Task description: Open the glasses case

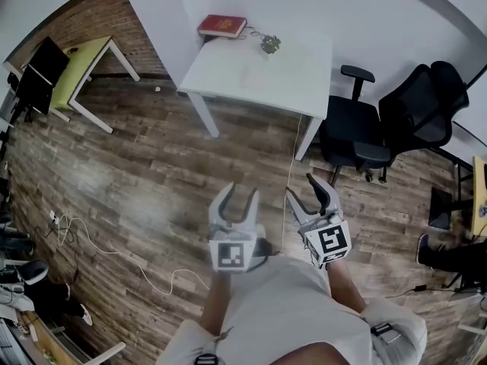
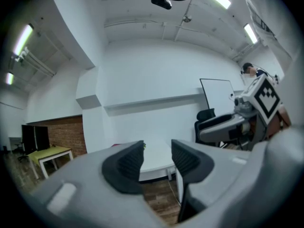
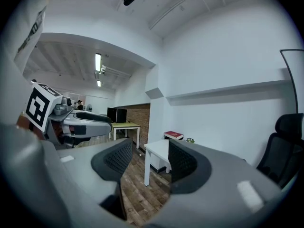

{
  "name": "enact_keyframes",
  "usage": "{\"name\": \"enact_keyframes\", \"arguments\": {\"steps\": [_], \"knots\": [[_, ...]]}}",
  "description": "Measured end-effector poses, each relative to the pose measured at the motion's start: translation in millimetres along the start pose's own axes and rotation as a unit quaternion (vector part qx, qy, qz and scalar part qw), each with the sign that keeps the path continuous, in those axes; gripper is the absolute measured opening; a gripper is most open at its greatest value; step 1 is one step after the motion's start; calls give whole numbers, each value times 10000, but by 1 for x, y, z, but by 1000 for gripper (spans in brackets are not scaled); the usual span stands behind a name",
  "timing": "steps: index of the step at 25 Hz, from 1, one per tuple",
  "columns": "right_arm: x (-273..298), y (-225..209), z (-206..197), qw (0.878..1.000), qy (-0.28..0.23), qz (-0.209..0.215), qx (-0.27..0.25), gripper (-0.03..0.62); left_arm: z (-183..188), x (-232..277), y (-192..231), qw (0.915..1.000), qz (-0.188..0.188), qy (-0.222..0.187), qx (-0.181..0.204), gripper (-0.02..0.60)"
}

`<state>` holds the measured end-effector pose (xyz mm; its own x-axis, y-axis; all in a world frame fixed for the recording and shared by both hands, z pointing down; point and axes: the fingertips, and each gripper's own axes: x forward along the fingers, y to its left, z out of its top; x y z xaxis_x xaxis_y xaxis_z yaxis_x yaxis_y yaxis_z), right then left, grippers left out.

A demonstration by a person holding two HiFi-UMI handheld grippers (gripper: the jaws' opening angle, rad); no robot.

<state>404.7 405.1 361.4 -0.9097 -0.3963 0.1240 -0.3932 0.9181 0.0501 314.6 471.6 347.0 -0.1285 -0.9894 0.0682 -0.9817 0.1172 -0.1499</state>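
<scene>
A red glasses case (image 1: 221, 26) lies at the far left corner of a white table (image 1: 259, 74), with a small green object (image 1: 269, 44) near it. Both grippers hang over the wooden floor well short of the table. My left gripper (image 1: 236, 200) is open with nothing between its jaws; so is my right gripper (image 1: 306, 191). The right gripper view shows the case (image 3: 173, 135) and table (image 3: 159, 148) ahead between the open jaws of my right gripper (image 3: 149, 158), and the left gripper (image 3: 85, 125) to one side. In the left gripper view, the table (image 2: 154, 161) shows past my left gripper (image 2: 156, 158).
Two black office chairs (image 1: 358, 131) (image 1: 422, 109) stand right of the table. A yellow-green table (image 1: 80, 67) with monitors is at far left. White cables (image 1: 84, 234) trail across the floor. A whiteboard (image 2: 216, 96) leans on the far wall.
</scene>
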Motion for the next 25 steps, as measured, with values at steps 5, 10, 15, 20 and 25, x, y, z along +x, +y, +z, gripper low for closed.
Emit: {"name": "enact_keyframes", "arguments": {"steps": [5,10,15,20,25], "knots": [[33,-9,3,9999,8,-77,-137,239,-3,28,24,9999,-128,-37,30,179],[65,-15,7,9997,44,-176,-147,239,-4,52,51,9997,-214,-69,14,178],[90,-18,5,9996,102,-206,-155,239,-10,71,68,9996,-289,-52,28,176],[109,-23,6,9995,186,-208,-161,239,-12,85,81,9995,-301,-19,-5,175],[130,-26,8,9996,152,-160,-163,239,-15,97,97,9997,-252,-8,-72,175]]}}
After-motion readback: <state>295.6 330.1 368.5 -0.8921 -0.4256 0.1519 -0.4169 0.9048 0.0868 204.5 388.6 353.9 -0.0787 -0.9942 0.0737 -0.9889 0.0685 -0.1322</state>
